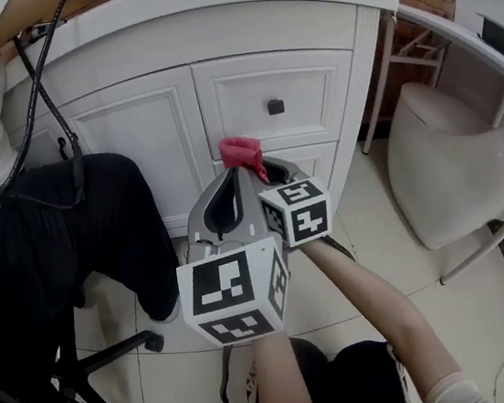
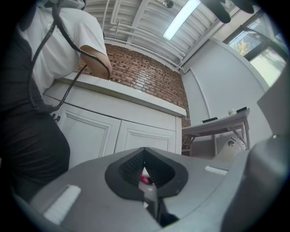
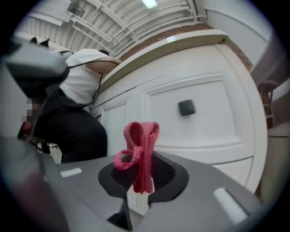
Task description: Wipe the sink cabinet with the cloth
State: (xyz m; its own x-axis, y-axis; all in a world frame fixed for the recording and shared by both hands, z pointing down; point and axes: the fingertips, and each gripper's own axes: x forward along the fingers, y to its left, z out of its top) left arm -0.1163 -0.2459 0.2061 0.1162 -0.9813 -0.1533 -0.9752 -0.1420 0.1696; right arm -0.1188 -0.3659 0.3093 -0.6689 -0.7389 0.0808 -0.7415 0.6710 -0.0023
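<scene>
The white sink cabinet fills the upper part of the head view, and its drawer has a dark square knob. A pink cloth hangs just in front of the panel below that drawer. My right gripper is shut on the cloth, which stands folded above the jaws, close below the knob. My left gripper lies beside it on the left, jaws shut. A sliver of pink shows in the gap lower between its fingers; I cannot tell whether it is touching them.
A person in black trousers and a white shirt sits on an office chair close against the cabinet's left door, with a black cable hanging down. A white toilet stands to the right on the tiled floor.
</scene>
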